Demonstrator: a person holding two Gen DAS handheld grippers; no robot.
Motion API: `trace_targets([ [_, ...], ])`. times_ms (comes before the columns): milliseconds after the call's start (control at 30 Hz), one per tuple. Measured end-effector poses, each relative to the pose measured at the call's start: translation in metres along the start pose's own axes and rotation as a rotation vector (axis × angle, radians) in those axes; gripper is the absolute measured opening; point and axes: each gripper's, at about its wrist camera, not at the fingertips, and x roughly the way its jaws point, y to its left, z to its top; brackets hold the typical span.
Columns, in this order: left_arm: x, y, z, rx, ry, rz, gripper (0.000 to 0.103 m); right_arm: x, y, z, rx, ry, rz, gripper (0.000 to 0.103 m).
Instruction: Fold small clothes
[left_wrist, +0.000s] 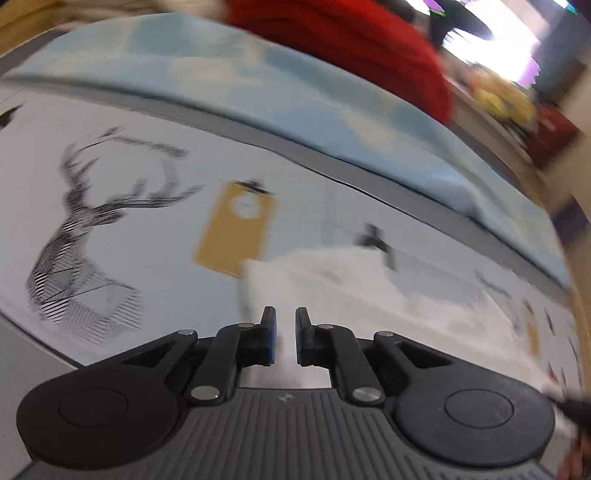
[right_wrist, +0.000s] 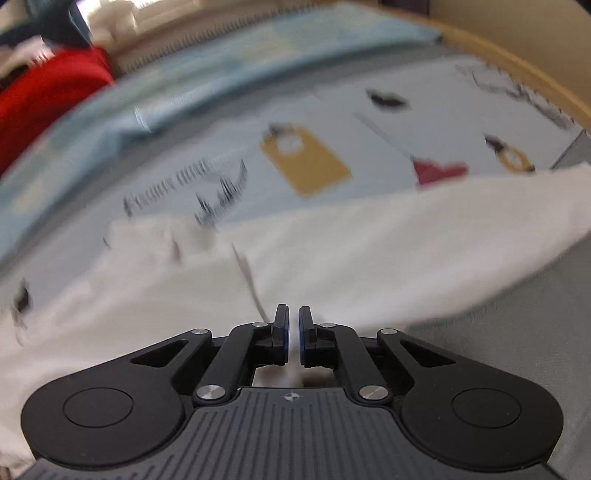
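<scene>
Left jaws: we read the left gripper (left_wrist: 285, 334) as pinched almost together, a thin fold of the white garment (left_wrist: 332, 291) between the pads.
Right jaws: the right gripper (right_wrist: 293, 334) likewise nipped onto the white garment's (right_wrist: 332, 251) near edge, only a slit left.
Reason for the hold: we judge both grips sit on one hem, so the edge can be carried over as a single fold line.
Garment, place: spread on the printed sheet (left_wrist: 147, 229), just ahead of both grippers, part lifted off it.
Garment, long axis: across the right view, left to right; its far corner rises toward the right.
Beneath: deer drawing (left_wrist: 85, 236) and tan tag print (left_wrist: 236, 229), left uncovered.
Beyond: light blue cloth (left_wrist: 258, 88), red fabric (left_wrist: 351, 44), well apart; blurred.
</scene>
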Motion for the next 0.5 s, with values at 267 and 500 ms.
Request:
trace_targets([
  [267, 0.028, 0.014, -0.040, 0.094, 0.275, 0.081, 0.005, 0.026, -0.006, -0.014, 0.047, 0.181, 0.085, 0.011],
  [500, 0.027, 0.000, -0.049, 0.159, 0.306, 0.125, 0.010, 0.015, -0.012, -0.011, 0.059, 0.170, 0.055, 0.015],
])
